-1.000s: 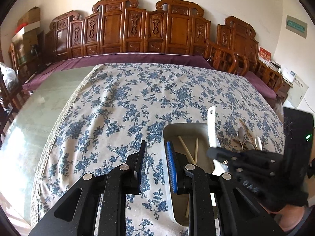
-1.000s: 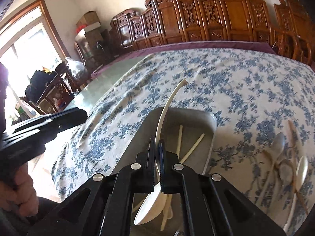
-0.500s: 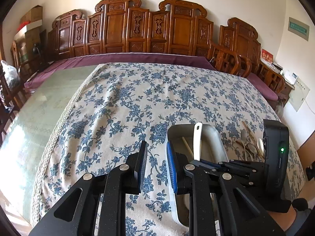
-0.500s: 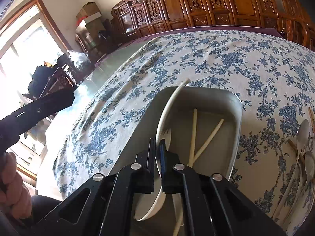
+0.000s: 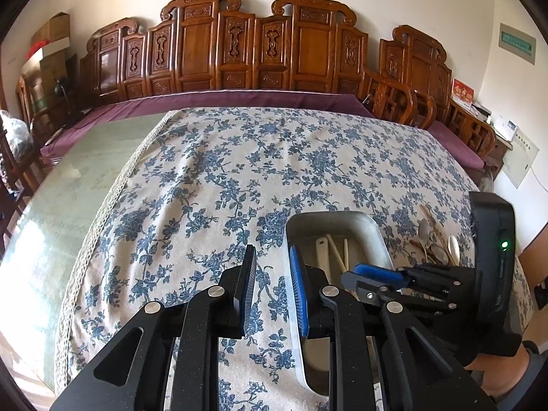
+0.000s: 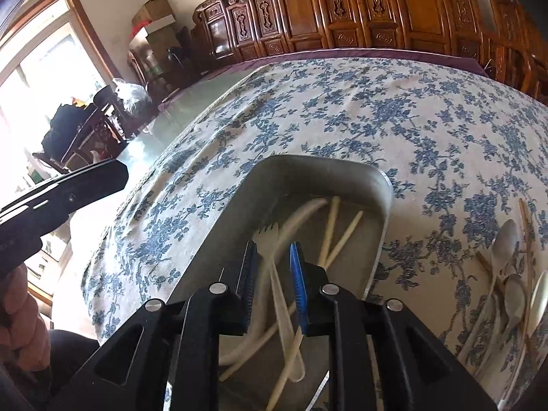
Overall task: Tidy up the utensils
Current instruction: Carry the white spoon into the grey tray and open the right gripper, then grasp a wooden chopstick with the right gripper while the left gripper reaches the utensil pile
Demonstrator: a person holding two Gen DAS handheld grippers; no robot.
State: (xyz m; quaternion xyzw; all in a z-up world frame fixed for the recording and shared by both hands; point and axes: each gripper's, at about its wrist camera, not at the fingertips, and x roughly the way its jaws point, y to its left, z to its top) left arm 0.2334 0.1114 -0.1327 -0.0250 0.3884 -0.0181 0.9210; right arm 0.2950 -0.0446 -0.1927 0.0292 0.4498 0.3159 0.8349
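A metal tray (image 6: 383, 185) sits on the blue-flowered tablecloth (image 6: 376, 109), and the right gripper (image 6: 274, 284) hangs over its near end with its jaws parted by a clear gap, gripping nothing. In the tray, a white plastic spoon (image 6: 301, 214) lies with its handle running toward 1 o'clock and its bowl hidden under the gripper. A white plastic fork (image 6: 274, 270) lies lengthwise with its tines at 12 o'clock, showing in the gap between the jaws. Two pale chopsticks (image 6: 330, 231) slant along the right side of the tray floor, their far ends pointing to about 1 o'clock, the two close together and crossing the other pieces near the gripper.

Outside the tray, at 3 o'clock in the right wrist view, a loose heap of spoons and chopsticks (image 6: 510, 274) lies on the cloth, near the tray but not touching it.

The left gripper (image 5: 270, 284) is held just beside the tray's left wall (image 5: 291, 236), above the cloth, its jaws also well apart and empty. From this view the right gripper (image 5: 373, 274) reaches in from 3 o'clock over the tray, with the spoon handle (image 5: 321, 250) and chopstick ends (image 5: 337, 251) showing beyond it.
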